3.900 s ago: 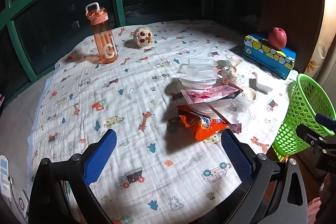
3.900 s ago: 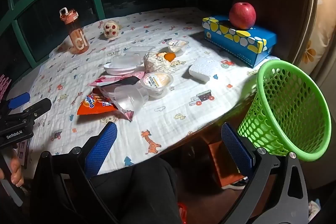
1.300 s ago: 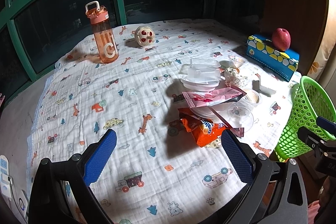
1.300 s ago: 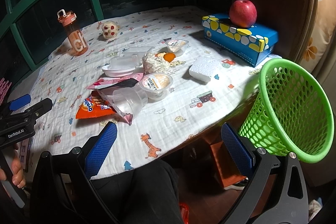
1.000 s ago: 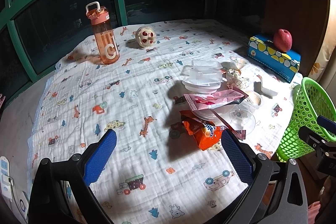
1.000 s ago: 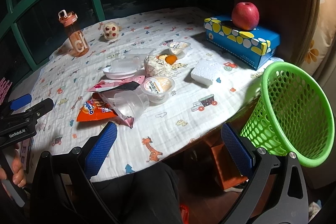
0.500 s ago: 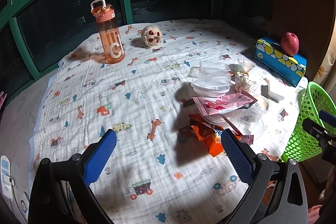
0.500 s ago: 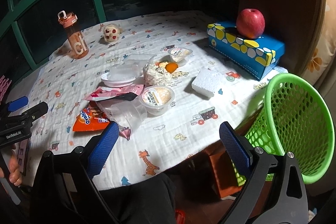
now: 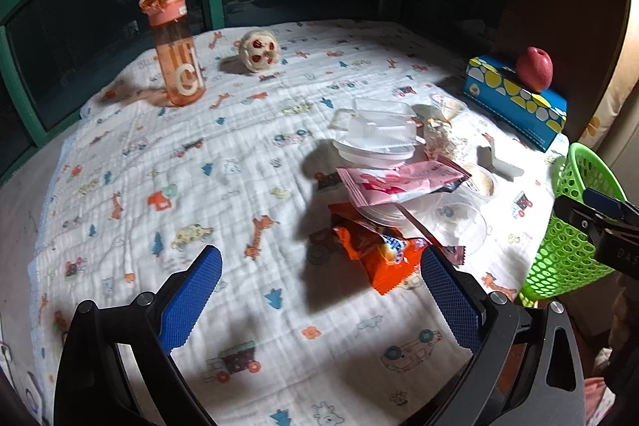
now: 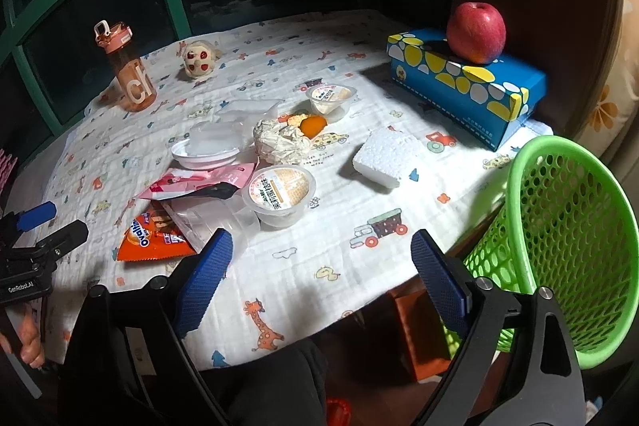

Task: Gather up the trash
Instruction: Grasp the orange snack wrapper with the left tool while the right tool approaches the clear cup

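since the frame a second back both of your views have slid closer over the table (image 10: 359,278), so the trash pile sits nearer the pads, and your right gripper (image 10: 317,258) has just been narrowing its jaws with nothing between them; it is released over bare cloth at the near edge. your left gripper (image 9: 319,272) is spread wide and empty too, its right pad just in front of the orange snack bag (image 9: 377,254). the trash lies in a heap at the table's centre: in the right view the jelly cup (image 10: 279,194) is at twelve o'clock of your right gripper, the orange snack bag (image 10: 155,236) at ten, the pink wrapper (image 10: 199,180) beyond it, the crumpled paper ball (image 10: 279,142) and foam block (image 10: 385,156) further out, the green basket (image 10: 567,226) at three o'clock, off the table edge. i judge the wrappers light, limp and slick, so pinch a flat edge or corner. the clear plastic cup (image 10: 223,218) and lidded tray (image 10: 211,142) look thin and likely to crush, so take a rim gently. the foam block should weigh little but may crumble; grip its long sides. the clear pieces overlap and their outlines are hard to separate, what lies under the pink wrapper is hidden, and the basket's base is cut off, so you cannot tell what it stands on.
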Motion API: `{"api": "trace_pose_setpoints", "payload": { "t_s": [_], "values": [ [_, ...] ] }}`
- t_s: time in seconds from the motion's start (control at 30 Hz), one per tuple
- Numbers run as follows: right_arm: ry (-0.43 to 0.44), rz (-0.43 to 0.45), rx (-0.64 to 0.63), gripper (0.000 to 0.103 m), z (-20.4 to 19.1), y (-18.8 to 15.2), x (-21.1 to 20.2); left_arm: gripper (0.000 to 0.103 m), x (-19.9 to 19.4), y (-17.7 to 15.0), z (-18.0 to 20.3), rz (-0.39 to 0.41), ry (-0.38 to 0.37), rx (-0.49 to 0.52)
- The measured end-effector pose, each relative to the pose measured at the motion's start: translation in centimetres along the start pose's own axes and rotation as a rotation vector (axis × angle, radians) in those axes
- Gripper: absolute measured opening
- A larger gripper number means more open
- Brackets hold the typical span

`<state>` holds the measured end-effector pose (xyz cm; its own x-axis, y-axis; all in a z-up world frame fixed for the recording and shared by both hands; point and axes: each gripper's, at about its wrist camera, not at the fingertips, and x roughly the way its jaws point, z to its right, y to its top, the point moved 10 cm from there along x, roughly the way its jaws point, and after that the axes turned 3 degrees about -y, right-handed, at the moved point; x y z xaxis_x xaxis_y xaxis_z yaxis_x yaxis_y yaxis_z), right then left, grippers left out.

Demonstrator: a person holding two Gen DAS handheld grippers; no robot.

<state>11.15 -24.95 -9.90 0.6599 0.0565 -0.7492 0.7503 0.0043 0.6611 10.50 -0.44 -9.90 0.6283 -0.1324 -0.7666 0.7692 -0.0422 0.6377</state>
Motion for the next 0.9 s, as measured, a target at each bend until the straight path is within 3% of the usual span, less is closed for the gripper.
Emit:
{"api": "trace_pose_setpoints", "payload": {
  "t_s": [0.37, 0.5, 0.73, 0.9],
  "values": [
    [0.009, -0.031, 0.015, 0.085, 0.6, -0.6, 1.4, 0.095, 4.4, -0.9, 2.1, -0.092, -0.079, -0.028],
    [0.012, -0.034, 0.017, 0.085, 0.7, -0.6, 1.6, 0.083, 5.8, -1.1, 2.3, -0.127, -0.109, -0.061],
    [0.027, -0.041, 0.014, 0.085, 0.3, -1.0, 2.0, 0.071, 7.3, -1.5, 2.7, -0.166, -0.172, -0.105],
    [0.047, -0.047, 0.002, 0.085, -0.5, -1.4, 2.1, 0.05, 7.4, -1.7, 3.3, -0.175, -0.227, -0.108]
  ]
}}
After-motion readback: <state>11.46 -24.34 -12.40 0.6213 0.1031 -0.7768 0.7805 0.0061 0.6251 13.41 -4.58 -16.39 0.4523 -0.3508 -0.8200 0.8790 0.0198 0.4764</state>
